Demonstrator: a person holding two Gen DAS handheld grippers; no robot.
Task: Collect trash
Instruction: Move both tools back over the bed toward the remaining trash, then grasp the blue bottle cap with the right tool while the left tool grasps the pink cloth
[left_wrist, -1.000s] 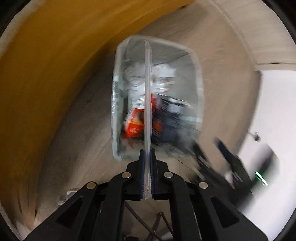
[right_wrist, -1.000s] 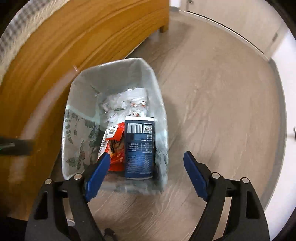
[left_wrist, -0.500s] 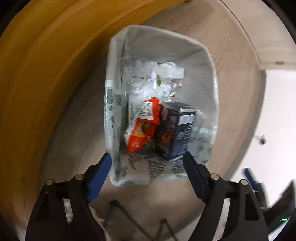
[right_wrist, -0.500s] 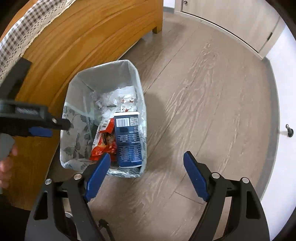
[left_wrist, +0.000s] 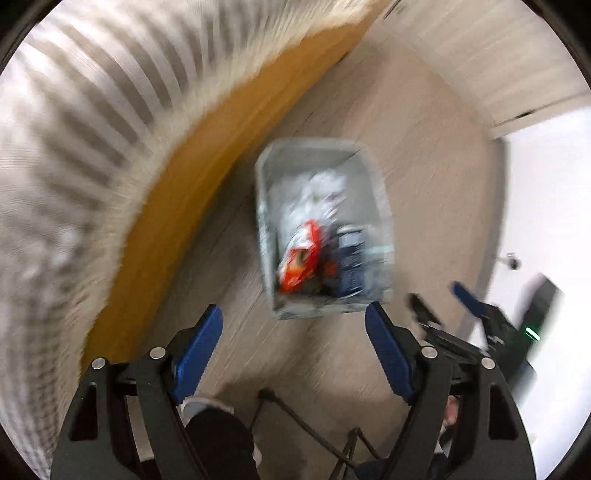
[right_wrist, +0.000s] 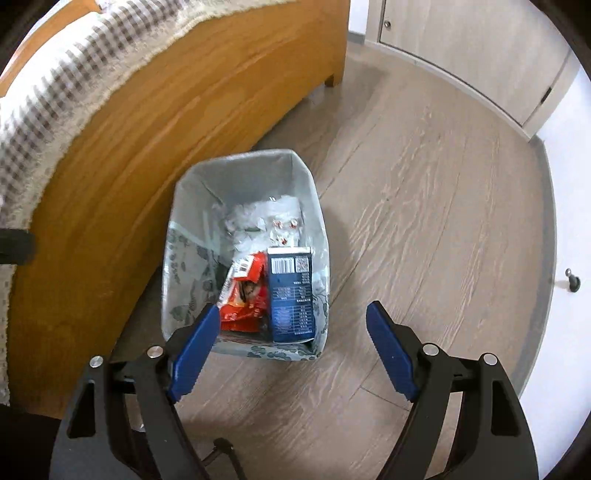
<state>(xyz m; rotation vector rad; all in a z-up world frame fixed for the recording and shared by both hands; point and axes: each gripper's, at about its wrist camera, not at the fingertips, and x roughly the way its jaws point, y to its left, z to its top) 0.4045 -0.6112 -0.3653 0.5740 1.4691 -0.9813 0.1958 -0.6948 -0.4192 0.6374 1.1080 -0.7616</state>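
While both tongs hang open and empty, the pale rectangular bin with thin plastic liner stands on the floor beside the wooden bed frame.
Left gripper and right gripper hold nothing; the bin at 12 o'clock looks light, its liner soft and slippery, so I would pinch the liner's rim.

both the left gripper and the right gripper have black angular frames, blue fingertip pads and round silver screws; thin black cables trail beneath them.

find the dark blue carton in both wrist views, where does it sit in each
Left wrist: dark blue carton, blurred, right of centre, inside the lined bin, right of the red snack bag.
Right wrist: centre, in the bin's near right corner, barcode up.
Shared landmark: the red snack bag, touching the carton's left side in both.
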